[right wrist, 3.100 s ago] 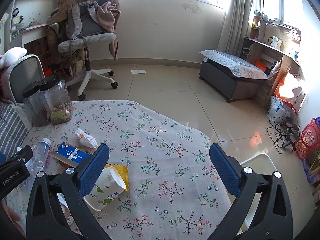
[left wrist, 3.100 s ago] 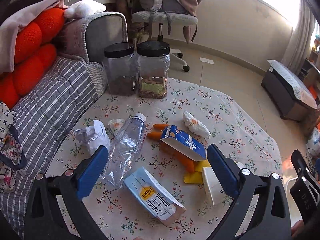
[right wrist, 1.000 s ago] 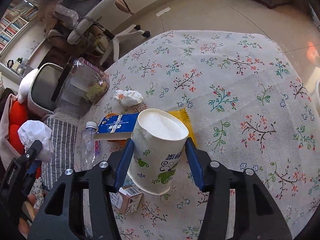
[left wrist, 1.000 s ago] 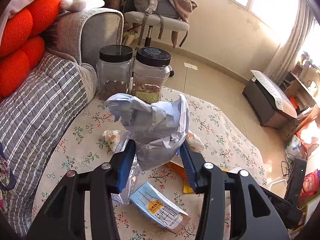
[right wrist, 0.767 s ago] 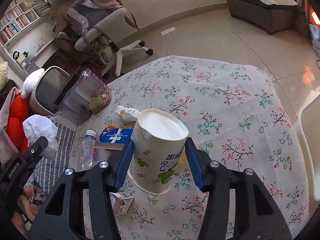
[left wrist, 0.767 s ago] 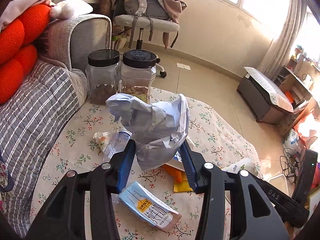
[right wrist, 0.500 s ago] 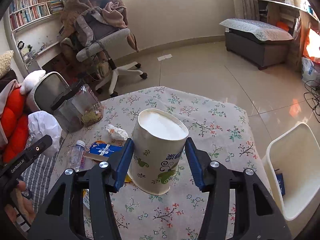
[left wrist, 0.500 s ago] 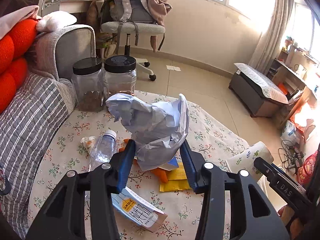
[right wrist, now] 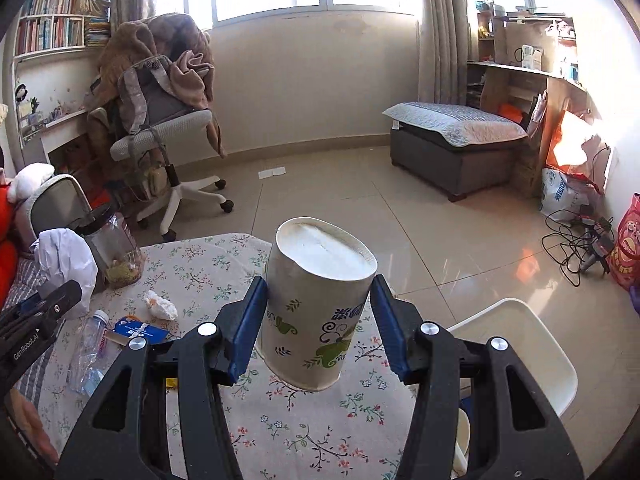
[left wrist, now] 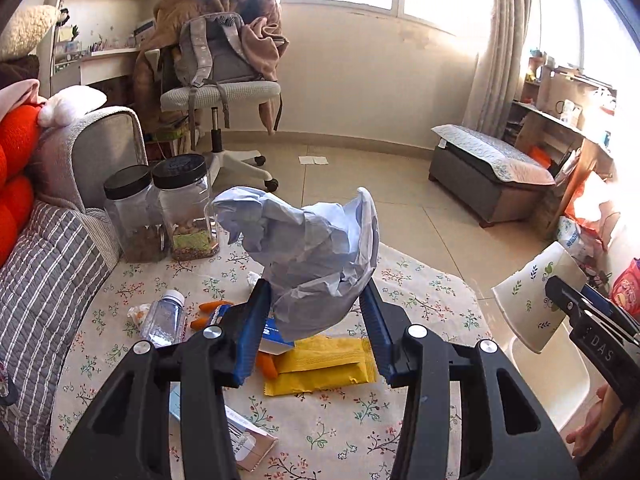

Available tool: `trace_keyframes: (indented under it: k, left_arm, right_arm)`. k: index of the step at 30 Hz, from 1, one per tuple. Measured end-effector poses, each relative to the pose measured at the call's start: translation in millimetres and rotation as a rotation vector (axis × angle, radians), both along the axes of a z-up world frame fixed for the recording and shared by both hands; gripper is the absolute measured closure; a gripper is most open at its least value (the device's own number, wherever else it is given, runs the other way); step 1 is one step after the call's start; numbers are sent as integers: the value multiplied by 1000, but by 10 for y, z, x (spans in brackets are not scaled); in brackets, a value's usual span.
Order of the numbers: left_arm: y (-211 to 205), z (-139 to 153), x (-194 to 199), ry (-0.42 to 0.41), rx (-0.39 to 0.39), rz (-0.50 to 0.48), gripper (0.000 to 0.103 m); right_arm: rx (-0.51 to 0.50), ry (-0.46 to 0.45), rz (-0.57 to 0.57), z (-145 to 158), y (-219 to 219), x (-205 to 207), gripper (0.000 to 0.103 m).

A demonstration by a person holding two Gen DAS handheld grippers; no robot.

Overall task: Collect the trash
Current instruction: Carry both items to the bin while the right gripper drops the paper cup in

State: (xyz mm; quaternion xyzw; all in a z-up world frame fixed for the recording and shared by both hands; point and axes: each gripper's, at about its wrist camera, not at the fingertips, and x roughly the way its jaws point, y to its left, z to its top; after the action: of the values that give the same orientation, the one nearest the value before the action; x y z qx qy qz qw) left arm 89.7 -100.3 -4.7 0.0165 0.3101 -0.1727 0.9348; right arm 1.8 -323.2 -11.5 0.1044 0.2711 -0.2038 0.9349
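My left gripper (left wrist: 316, 320) is shut on a crumpled white paper wad (left wrist: 312, 252) and holds it above the floral table (left wrist: 420, 292). My right gripper (right wrist: 316, 320) is shut on a white paper cup (right wrist: 316, 304) with green leaf print, its base toward the camera, held above the table's right edge. The cup also shows in the left wrist view (left wrist: 532, 300). A white trash bin (right wrist: 516, 344) stands on the floor right of the table. On the table lie a yellow wrapper (left wrist: 324, 364), an empty plastic bottle (left wrist: 164, 318), a blue carton (right wrist: 138, 330) and a small tissue wad (right wrist: 160, 306).
Two black-lidded jars (left wrist: 160, 208) stand at the table's far left beside a grey striped sofa (left wrist: 44, 264). A swivel chair with a backpack (left wrist: 220, 76) and a low grey bench (left wrist: 488, 176) stand on the tiled floor. Cables (right wrist: 576, 240) lie at right.
Both grippers have swung to the right with their loads. The cup now hangs near the table's right edge, with the white bin in view beside it.
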Motion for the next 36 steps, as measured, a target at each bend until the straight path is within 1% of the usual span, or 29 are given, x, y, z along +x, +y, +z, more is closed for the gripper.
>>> trace_keyframes:
  k: [6,12,14,17,18,19,21,23,24,26,32,36]
  left_arm:
    - [-225,-3,-91,-11,14,-51,57]
    - [-449,7,-206,-22,17,-100,57]
    - [-536,8,-239,-17,12,-114,57]
    - [-694,-1,-299,-3,8,-148,57]
    - [-764,0,-339,-6,14,-163,57]
    - [-833,4,-380,-14,20,-180,57]
    - [-967,16,-467,-27,31,-211,57]
    - [-1095,16,-531,-26,30,-234,57]
    - [-1162,15,-554,-19,24,-245,57]
    - [-1310,20,-596,-5,15,-273,57]
    - [-1796,76,-717,22,-4,-363,56]
    - [-2164,69,-810,57,-22,-425,56]
  right_arm:
    - [-32,14,-106,10,-376,-247,53]
    - [-95,45,-214,-19,-678,-468,52]
    - [-96,67,-246,-61,-779,-518,52]
    - [-54,132,-280,-187,-975,-550,51]
    - [-35,143,-293,-214,-1019,-560,48]
    - [-27,153,-306,-226,-1062,-578,32]
    - [-41,128,-351,-185,-1108,-651,14]
    - [-70,94,-382,-103,-1150,-745,13]
    - [-84,80,-402,-72,-1182,-795,9]
    - [-97,54,-445,-18,-1245,-898,8]
    - [-93,16,-558,77,-1534,-1199,7]
    - [-47,-27,-633,108,-1758,-1449,7]
